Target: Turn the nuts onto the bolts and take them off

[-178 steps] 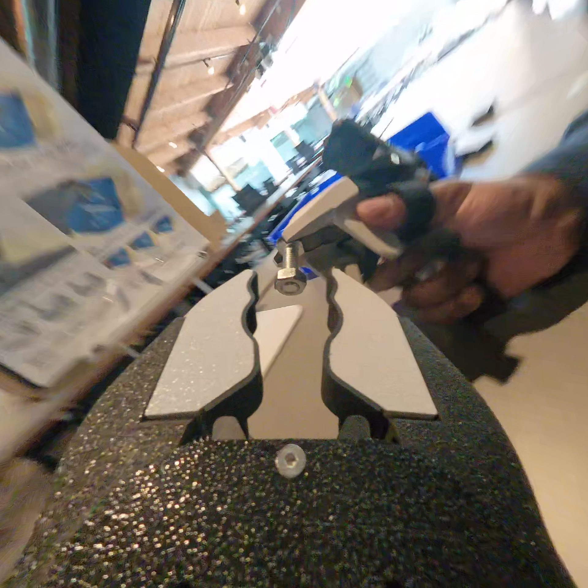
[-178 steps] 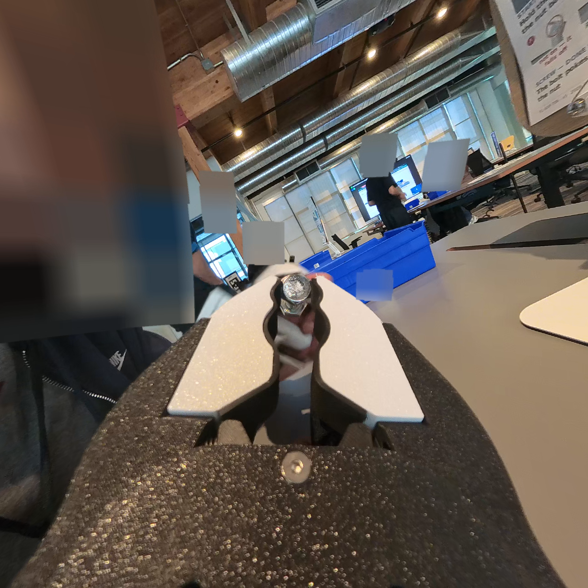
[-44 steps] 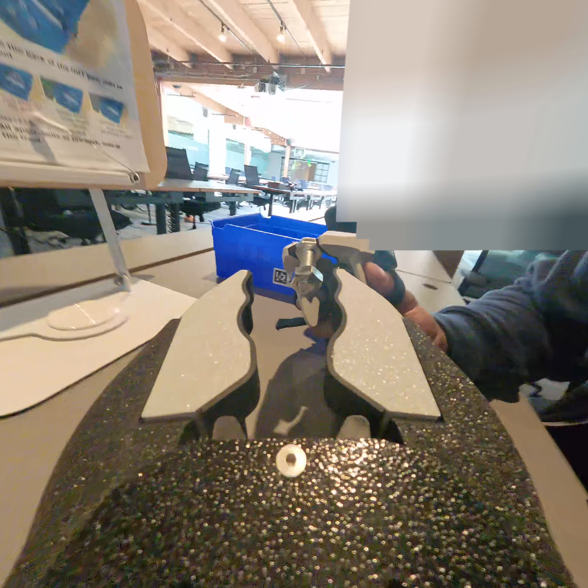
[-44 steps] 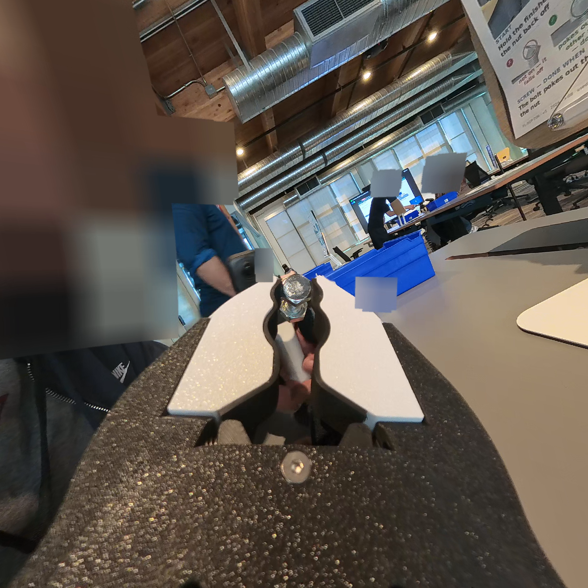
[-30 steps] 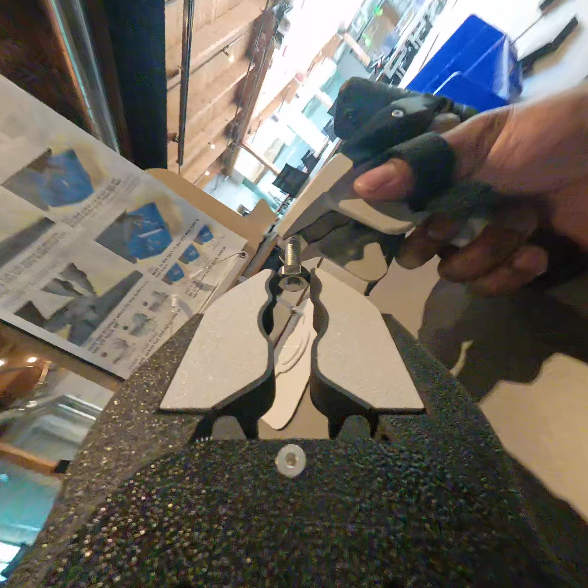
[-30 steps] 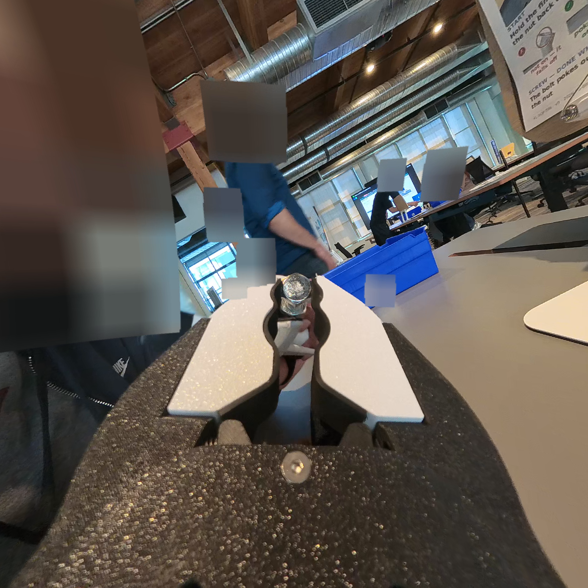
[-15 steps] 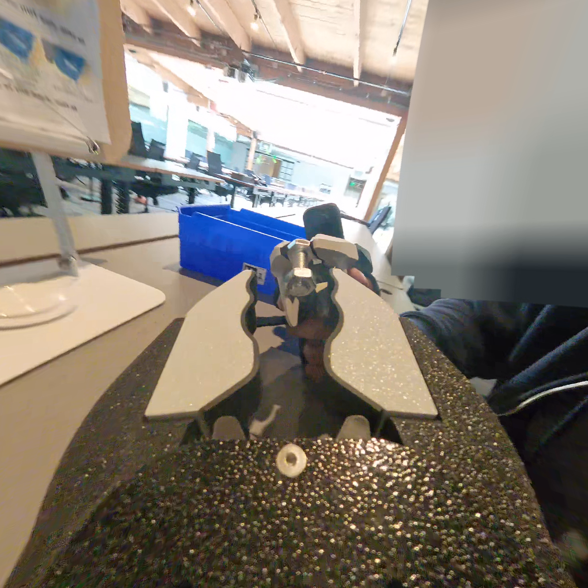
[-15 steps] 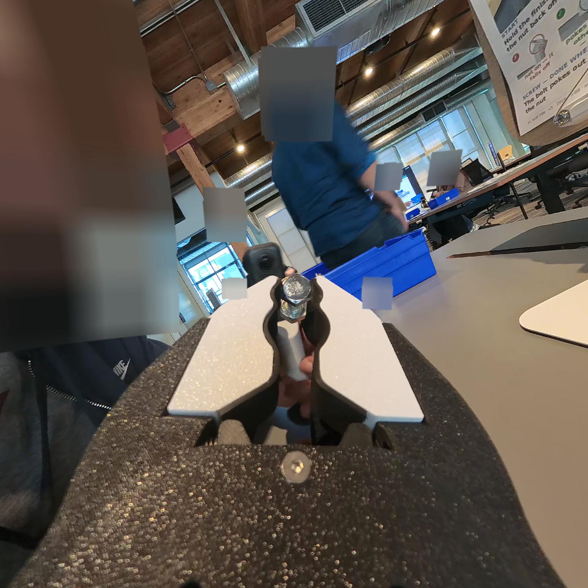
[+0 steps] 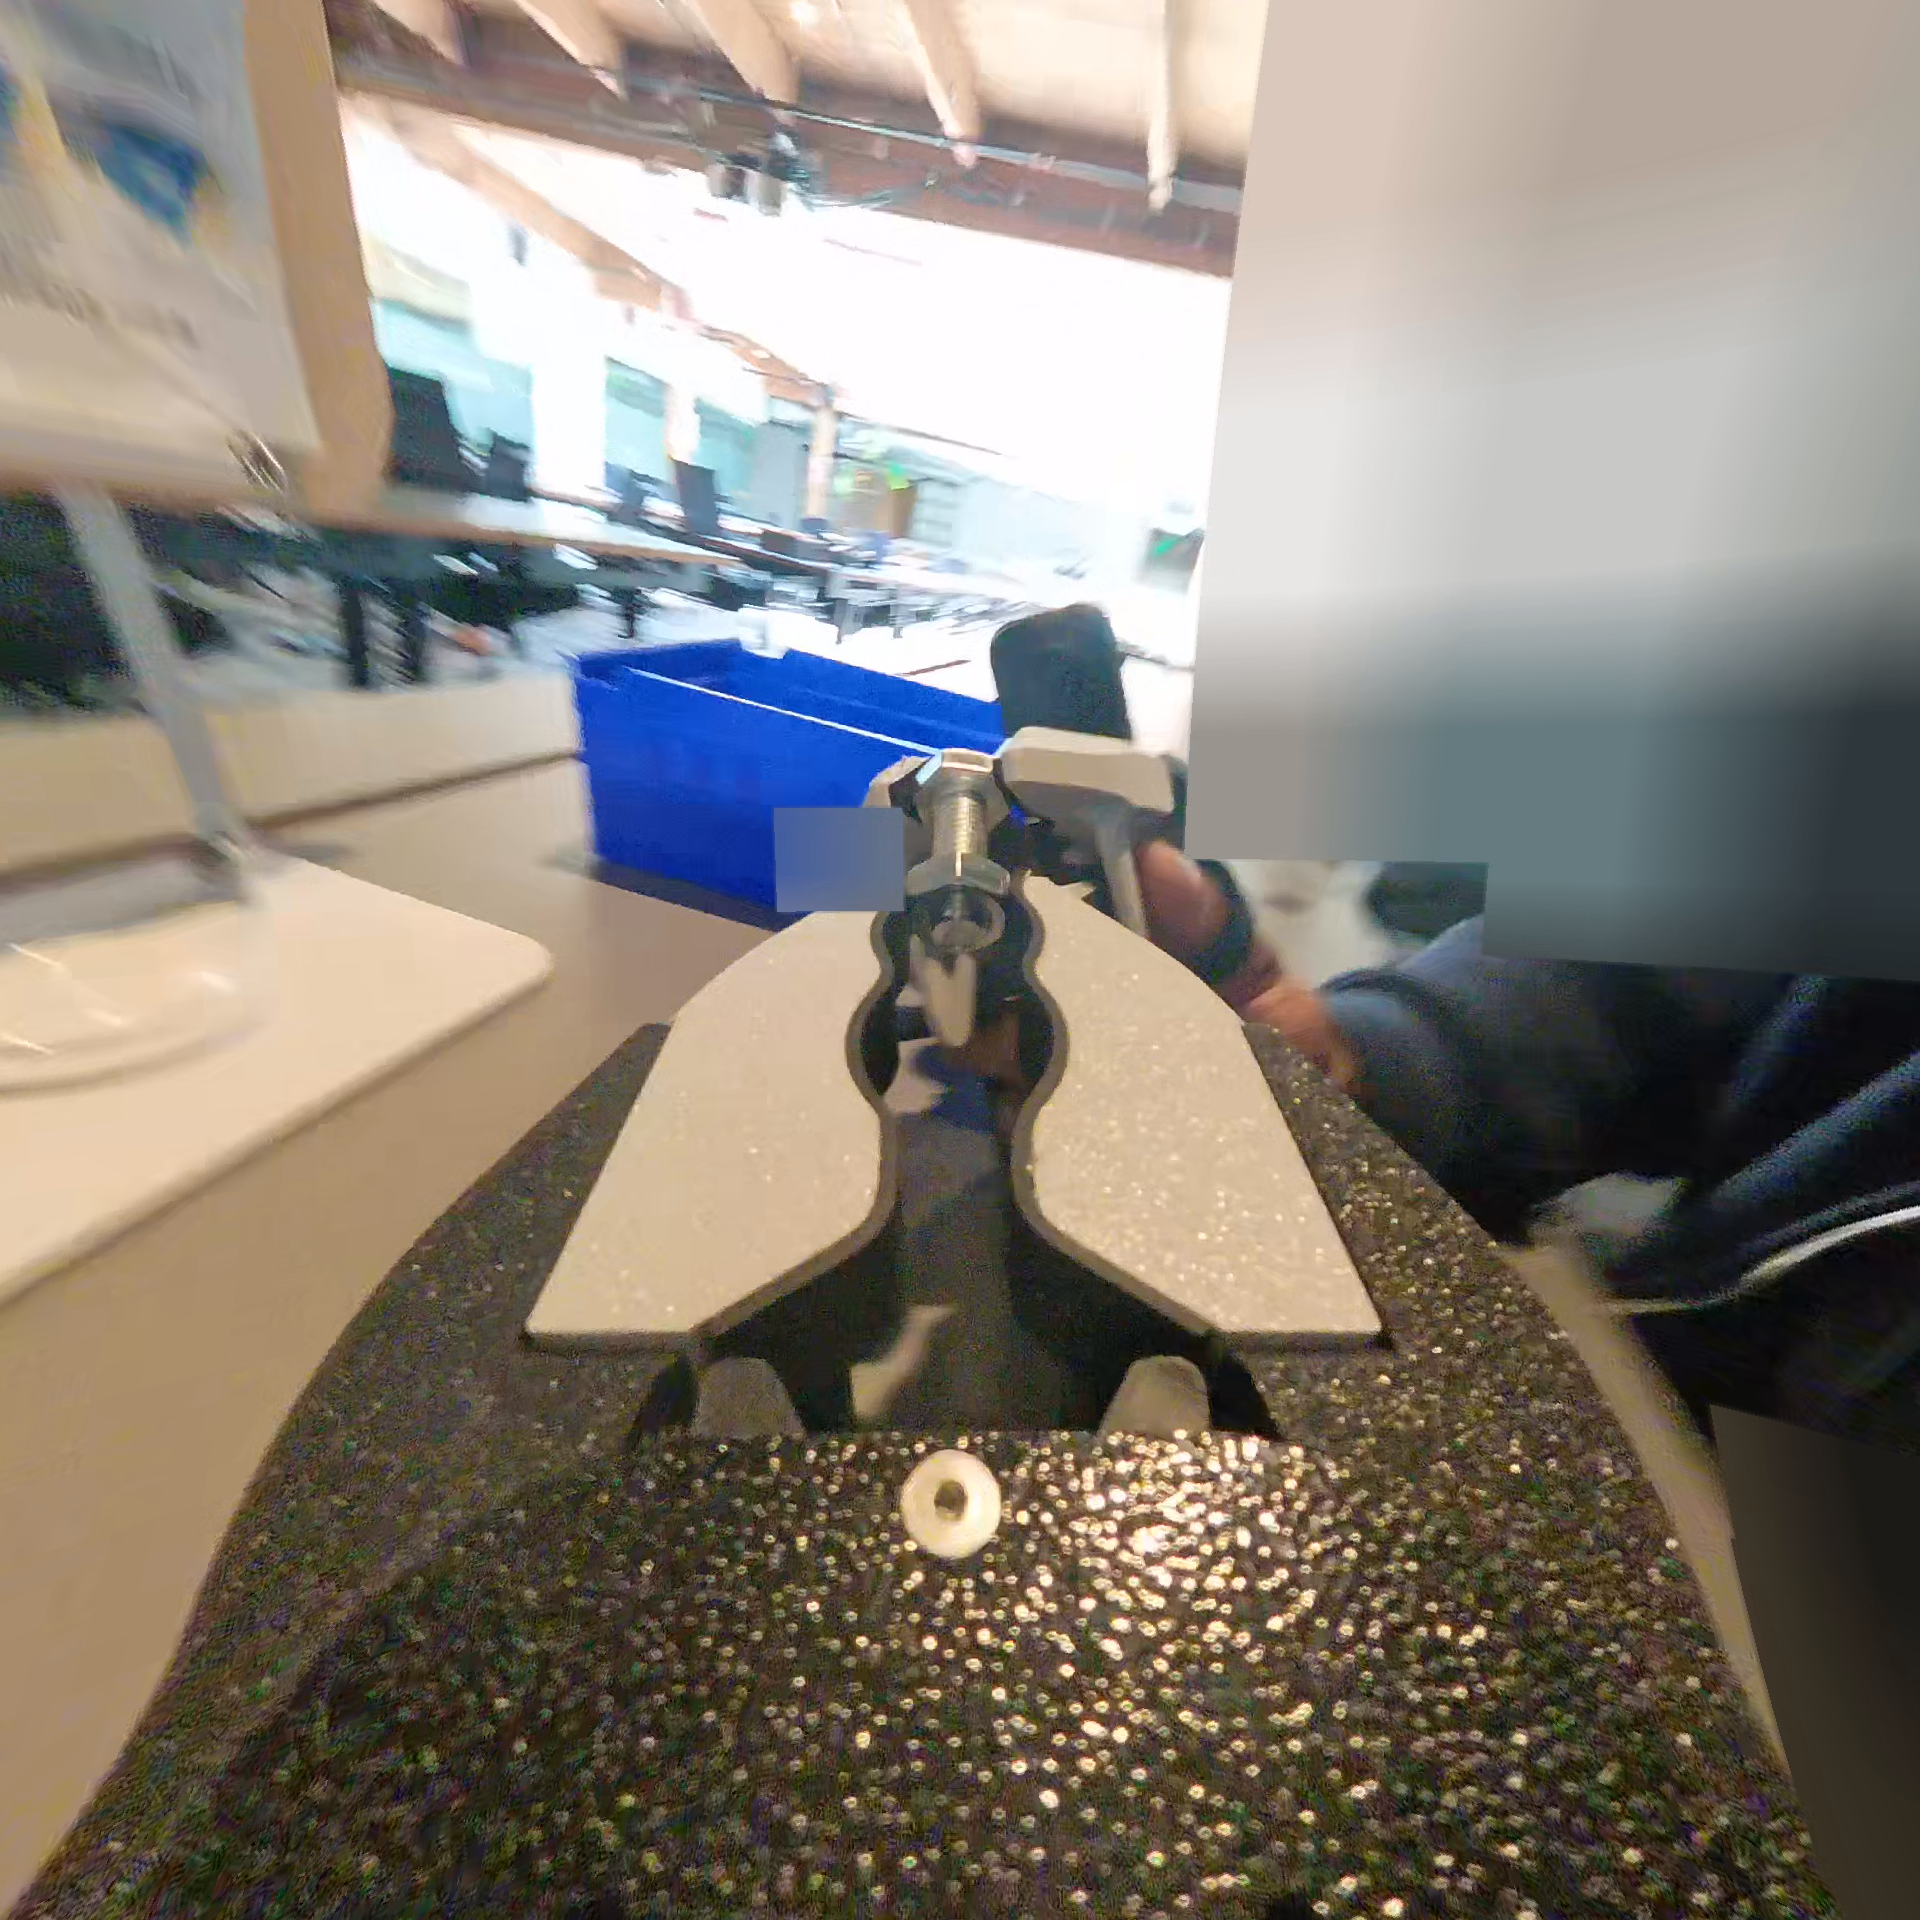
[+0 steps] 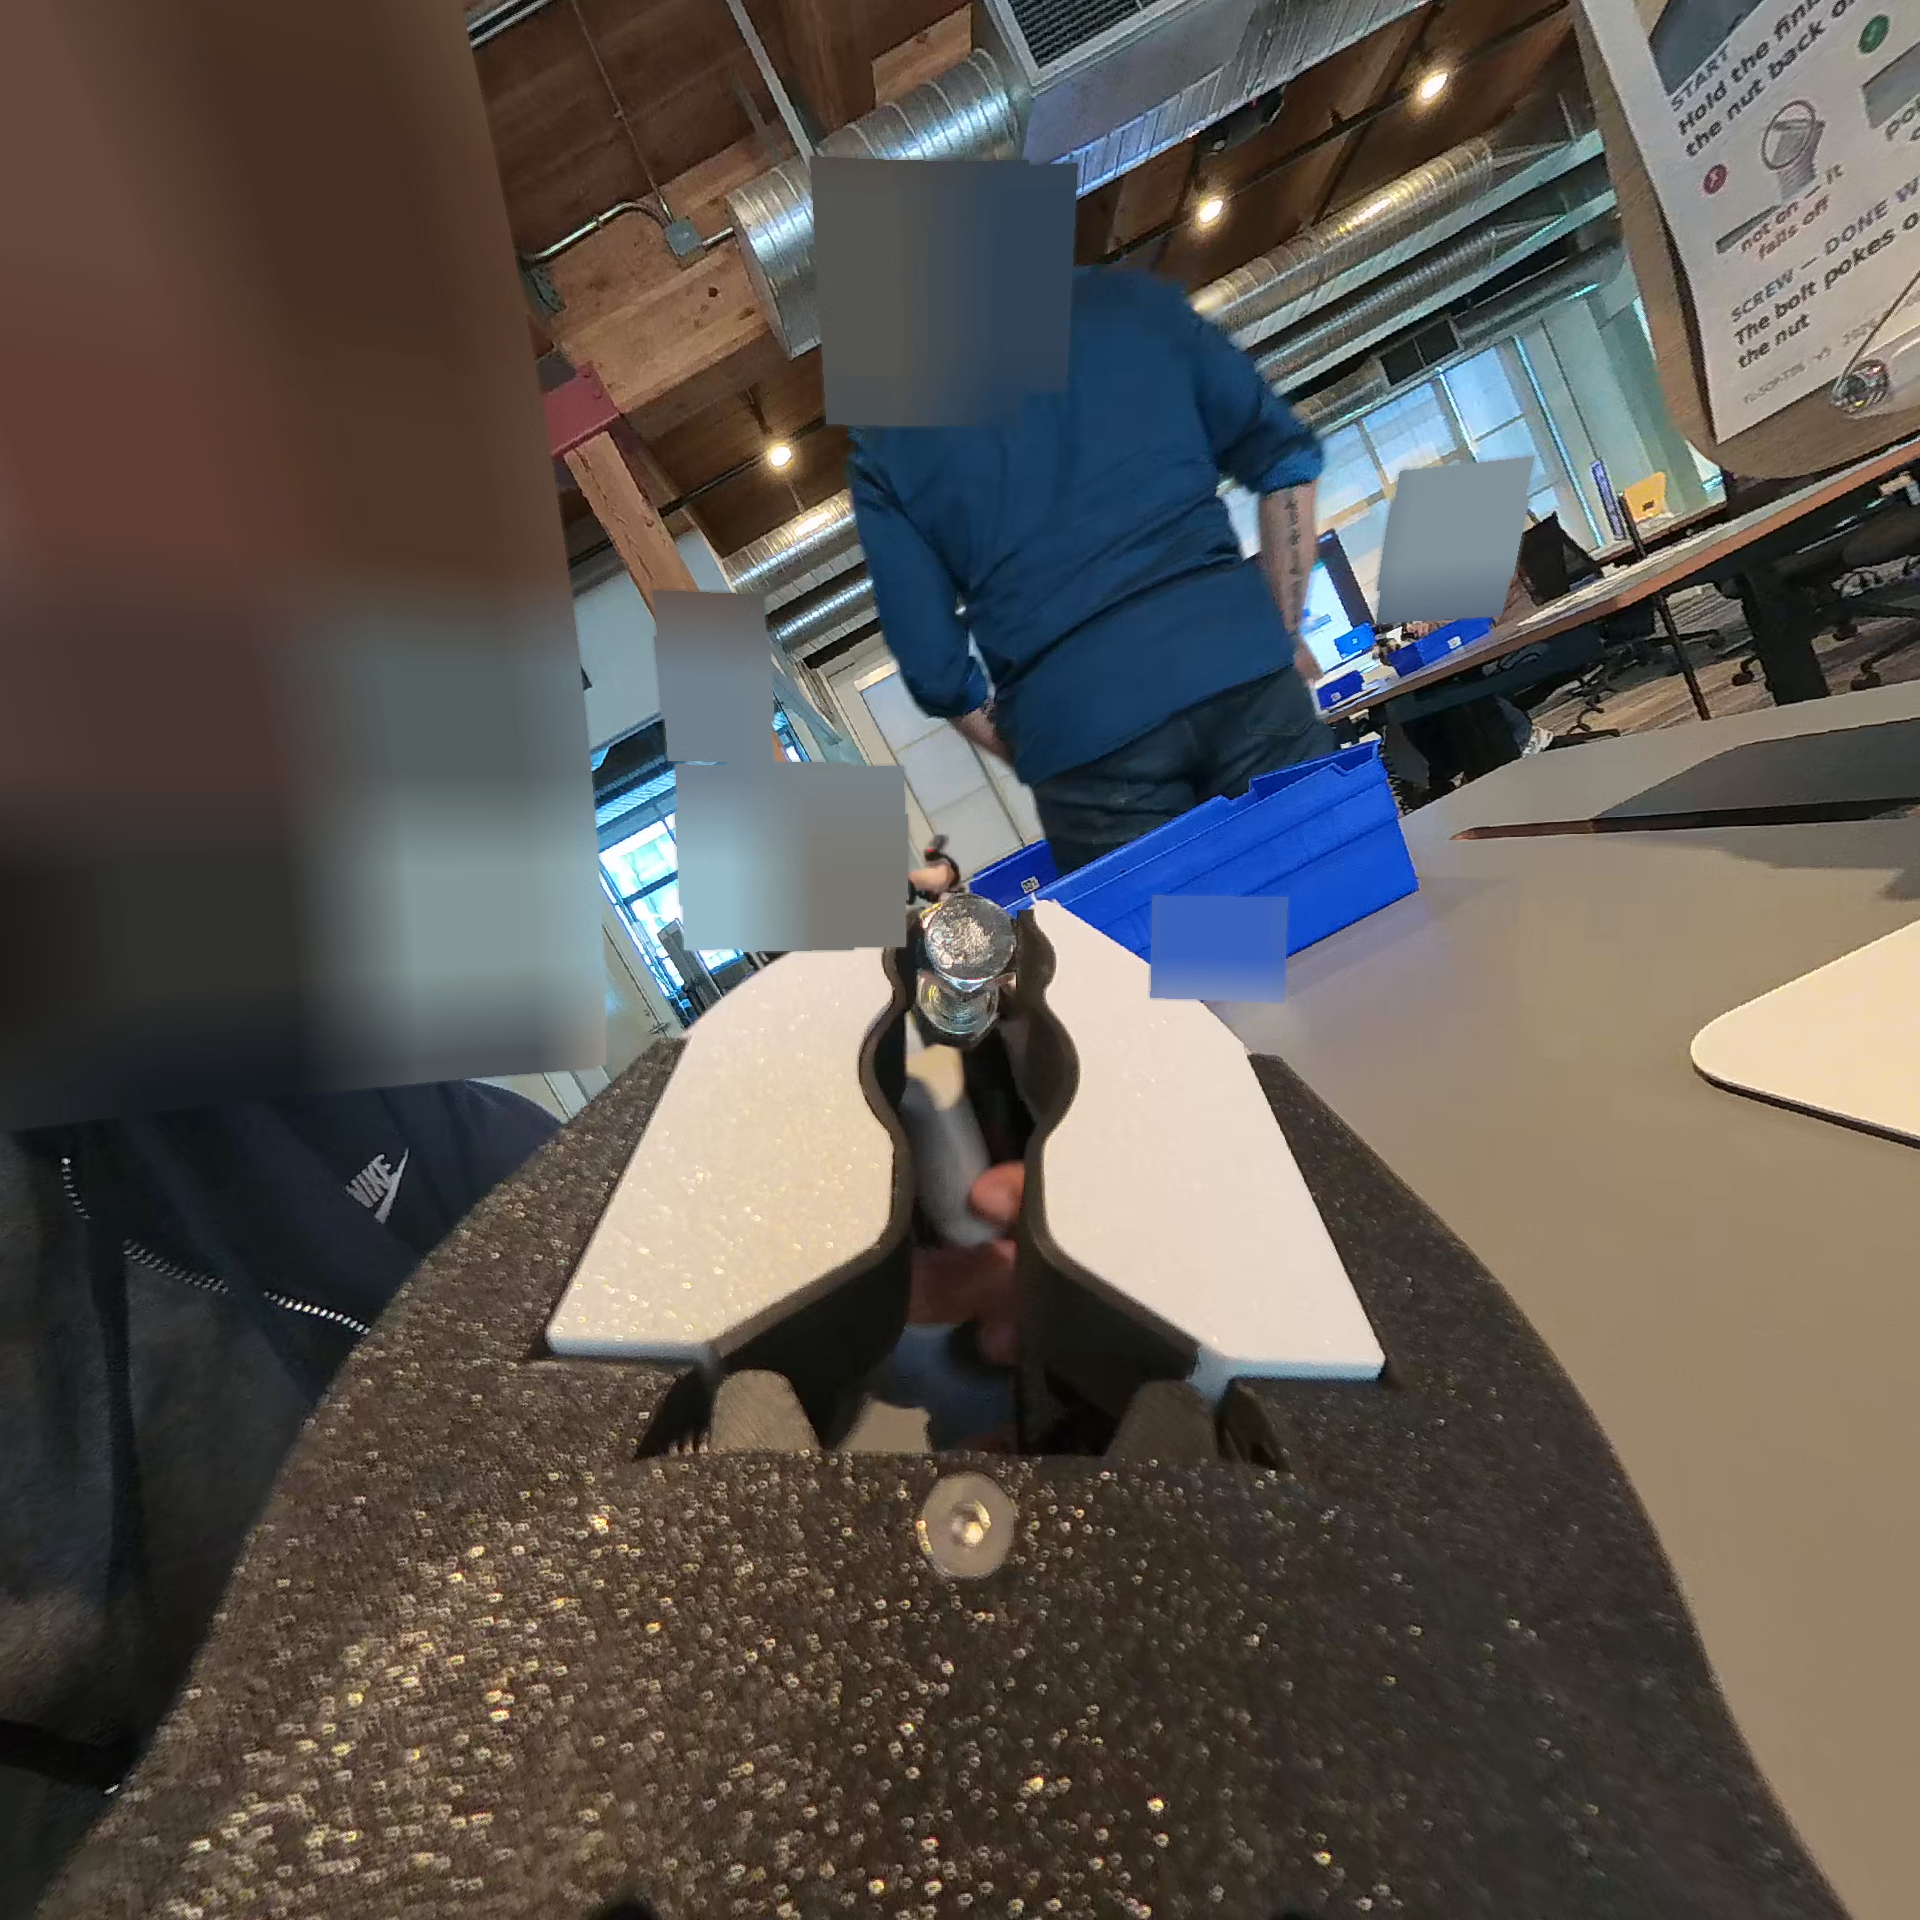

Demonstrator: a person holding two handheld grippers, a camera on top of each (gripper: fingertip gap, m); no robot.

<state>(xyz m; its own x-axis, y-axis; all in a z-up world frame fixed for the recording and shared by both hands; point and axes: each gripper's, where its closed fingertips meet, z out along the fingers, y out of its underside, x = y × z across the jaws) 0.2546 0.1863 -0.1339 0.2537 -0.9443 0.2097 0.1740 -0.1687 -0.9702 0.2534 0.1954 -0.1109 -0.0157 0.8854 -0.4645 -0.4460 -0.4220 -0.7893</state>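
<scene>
I see a blue bin [image 9: 748, 769] on the grey table [image 10: 1558, 1039] at eleven o'clock. My right gripper [image 10: 961, 961] is clamped on the bolt [image 10: 966, 951] head at twelve; my left gripper [image 9: 956, 914] is closed around the nut [image 9: 958, 881] on its thread, dead ahead.

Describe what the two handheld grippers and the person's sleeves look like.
Both the left gripper and the right gripper have a black glittery speckled body, a central screw, and two pale grey fingers with wavy black inner edges. The sleeve is dark navy.
</scene>
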